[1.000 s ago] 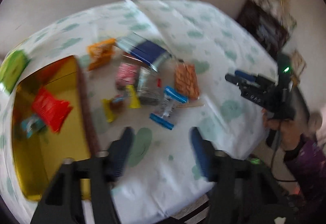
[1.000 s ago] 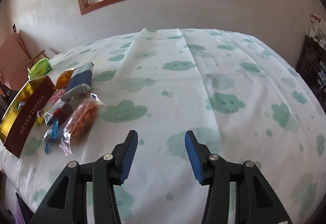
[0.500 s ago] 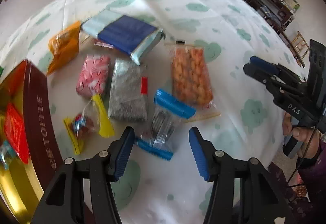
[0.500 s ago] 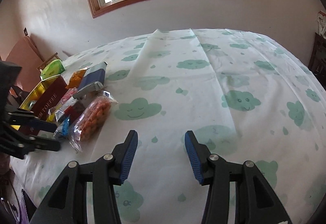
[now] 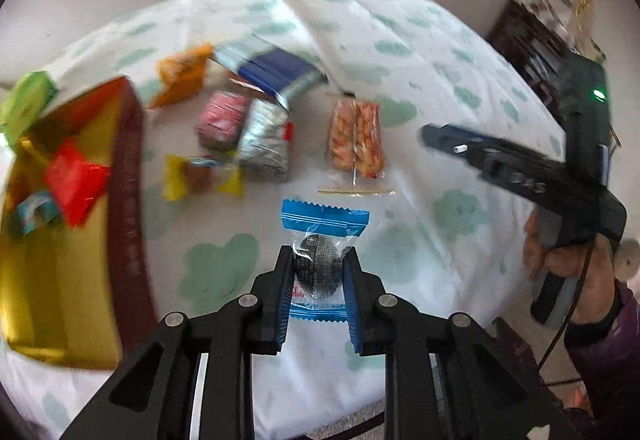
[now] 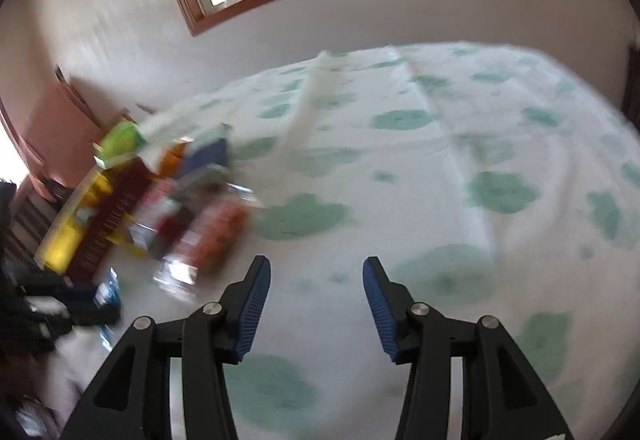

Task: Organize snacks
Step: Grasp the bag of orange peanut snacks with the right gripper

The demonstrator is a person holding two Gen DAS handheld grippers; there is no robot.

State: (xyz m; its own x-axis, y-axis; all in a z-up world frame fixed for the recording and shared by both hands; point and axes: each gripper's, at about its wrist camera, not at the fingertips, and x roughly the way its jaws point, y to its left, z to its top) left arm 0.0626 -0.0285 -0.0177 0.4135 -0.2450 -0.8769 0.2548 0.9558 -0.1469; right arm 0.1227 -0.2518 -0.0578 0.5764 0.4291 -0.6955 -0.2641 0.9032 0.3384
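Note:
My left gripper (image 5: 318, 264) is shut on a blue-edged clear snack packet (image 5: 323, 236) with a dark round sweet inside, held above the cloud-print tablecloth (image 5: 420, 56). A gold-lined toffee tin (image 5: 72, 280) stands open at the left, with a red packet (image 5: 74, 180) and a teal one inside. Loose snacks lie beyond: a peanut bag (image 5: 356, 138), a silver packet (image 5: 264, 140), a pink packet (image 5: 222, 118), a yellow-ended sweet (image 5: 202, 178), an orange bag (image 5: 182, 74) and a blue pack (image 5: 276, 70). My right gripper (image 6: 316, 280) is open and empty over bare cloth; it also shows in the left wrist view (image 5: 520, 168).
A green box (image 5: 26, 100) sits behind the tin. A dark shelf unit (image 5: 532, 40) stands at the far right wall. A thin stick (image 5: 356, 192) lies near the peanut bag. The table's front edge is just below my left gripper. In the right wrist view the snack pile (image 6: 192, 208) is blurred at the left.
My left gripper closed on the blue-edged packet and lifted it off the cloth, pulling back toward the table edge. The right gripper swung, still open.

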